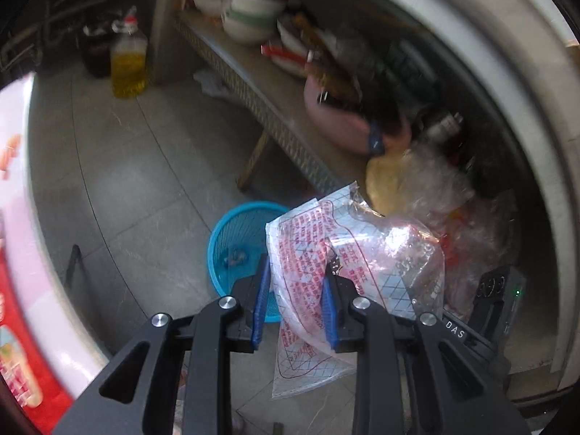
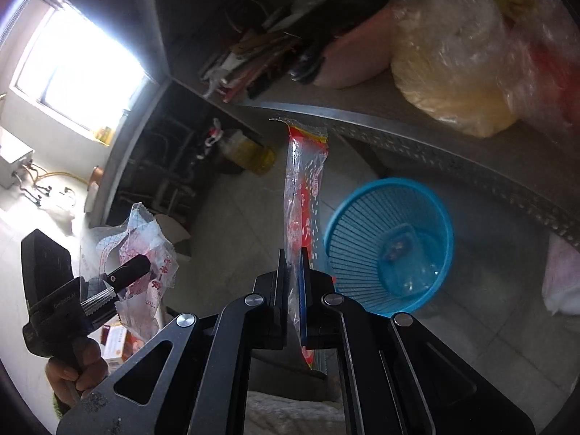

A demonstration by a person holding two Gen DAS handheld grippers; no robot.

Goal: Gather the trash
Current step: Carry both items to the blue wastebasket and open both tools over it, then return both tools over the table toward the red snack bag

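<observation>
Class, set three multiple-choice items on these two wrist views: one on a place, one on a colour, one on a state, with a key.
1. Where does the basket stand?
A on the shelf
B on the tiled floor
C on a chair

2. What colour is the basket?
A blue
B green
C white

3. What do the right tongs hold?
A nothing
B a bottle
C a clear wrapper with a red stripe

Key: B, it sits on the floor tiles below the shelf edge; A, its mesh wall is blue; C, the pads are clamped on the wrapper. The left tongs grip a red-printed clear bag.
</observation>
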